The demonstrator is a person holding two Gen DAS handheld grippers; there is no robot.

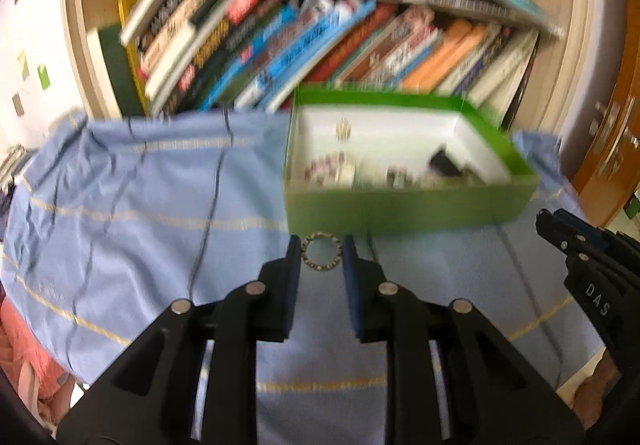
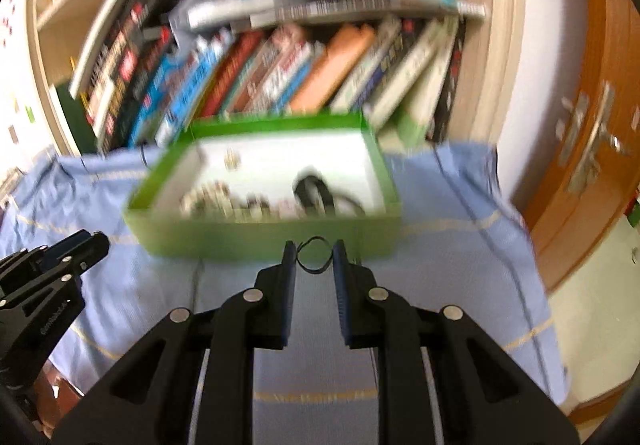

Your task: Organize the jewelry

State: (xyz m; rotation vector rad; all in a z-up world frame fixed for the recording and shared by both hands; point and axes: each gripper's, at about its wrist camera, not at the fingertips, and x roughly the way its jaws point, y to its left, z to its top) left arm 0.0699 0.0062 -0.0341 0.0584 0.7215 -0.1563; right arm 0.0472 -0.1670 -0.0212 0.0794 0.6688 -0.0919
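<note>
My left gripper (image 1: 321, 251) is shut on a small beaded ring bracelet (image 1: 321, 268), pinched between its blue pads just in front of the green box (image 1: 404, 205). My right gripper (image 2: 314, 255) is shut on a thin black loop (image 2: 316, 270), held at the fingertips before the same green box (image 2: 264, 235). The open box has a white inside and holds several blurred pieces of jewelry (image 2: 216, 201) and a black band (image 2: 312, 189). Each gripper shows at the edge of the other's view: the right one (image 1: 548, 223) and the left one (image 2: 94, 241).
A light blue striped cloth (image 1: 140, 197) covers the table. Behind it stands a wooden bookshelf with leaning books (image 1: 320, 37). A wooden door with a metal handle (image 2: 592, 141) is at the right. Both views are motion-blurred.
</note>
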